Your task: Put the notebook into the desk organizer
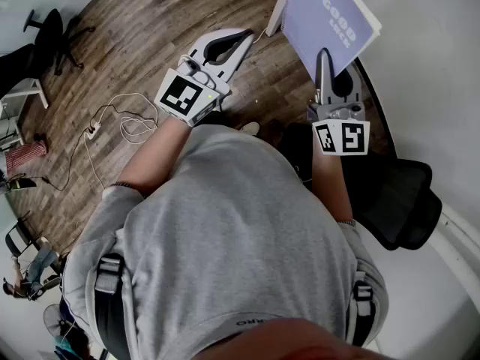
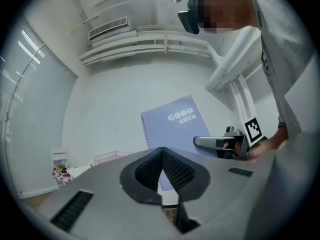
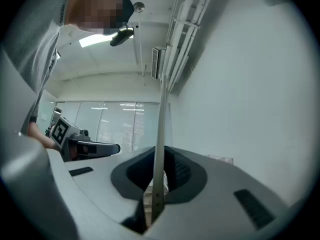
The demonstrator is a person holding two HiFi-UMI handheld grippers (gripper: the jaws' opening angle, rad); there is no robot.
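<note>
Notebook (image 1: 330, 21), lilac and spiral-bound, is hanging in the air, its lower edge being pinched by the right gripper (image 1: 323, 57), its long axis rising away from the jaws. Left gripper (image 1: 246, 36) is hovering alongside, pressed together on nothing. Pale pink see-through desk organizer (image 2: 111, 157) is standing beyond, lower down.

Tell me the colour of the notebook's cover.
The notebook cover is pale lavender with white GOOD LUCK lettering, clearest in the left gripper view.

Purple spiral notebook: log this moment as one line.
right gripper: shut on purple spiral-bound notebook | notebook: held up | left gripper: shut, empty
</note>
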